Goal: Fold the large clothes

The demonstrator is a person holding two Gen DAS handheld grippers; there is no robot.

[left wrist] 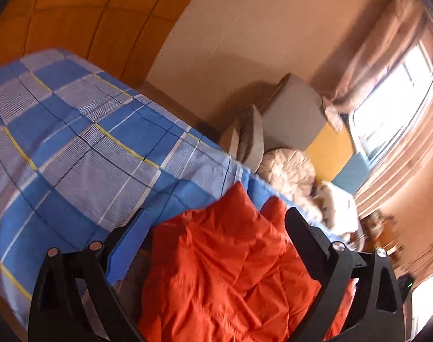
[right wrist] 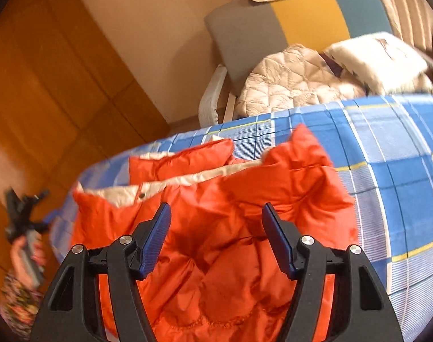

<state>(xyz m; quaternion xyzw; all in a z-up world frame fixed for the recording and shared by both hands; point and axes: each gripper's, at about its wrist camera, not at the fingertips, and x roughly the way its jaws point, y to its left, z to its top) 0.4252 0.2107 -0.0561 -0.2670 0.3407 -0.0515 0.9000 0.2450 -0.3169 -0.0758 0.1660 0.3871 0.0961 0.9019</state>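
Observation:
An orange puffer jacket (right wrist: pixel 244 199) with a white lining lies crumpled on a bed with a blue checked sheet (right wrist: pixel 401 171). My right gripper (right wrist: pixel 216 213) is open above the jacket's middle, its fingers apart and empty. In the left wrist view the jacket (left wrist: pixel 222 270) fills the space between the fingers of my left gripper (left wrist: pixel 216 219), which is open wide and empty, over the jacket's edge. The left gripper also shows in the right wrist view (right wrist: pixel 25 211), held in a hand at the bed's left side.
A beige quilted garment (right wrist: pixel 290 82) and a white patterned cushion (right wrist: pixel 381 57) lie at the head of the bed. A grey, yellow and teal headboard (right wrist: pixel 301 25) stands behind. Wooden wardrobe doors (right wrist: pixel 45 85) are at the left. Curtains and a window (left wrist: pixel 401 91) are at the right.

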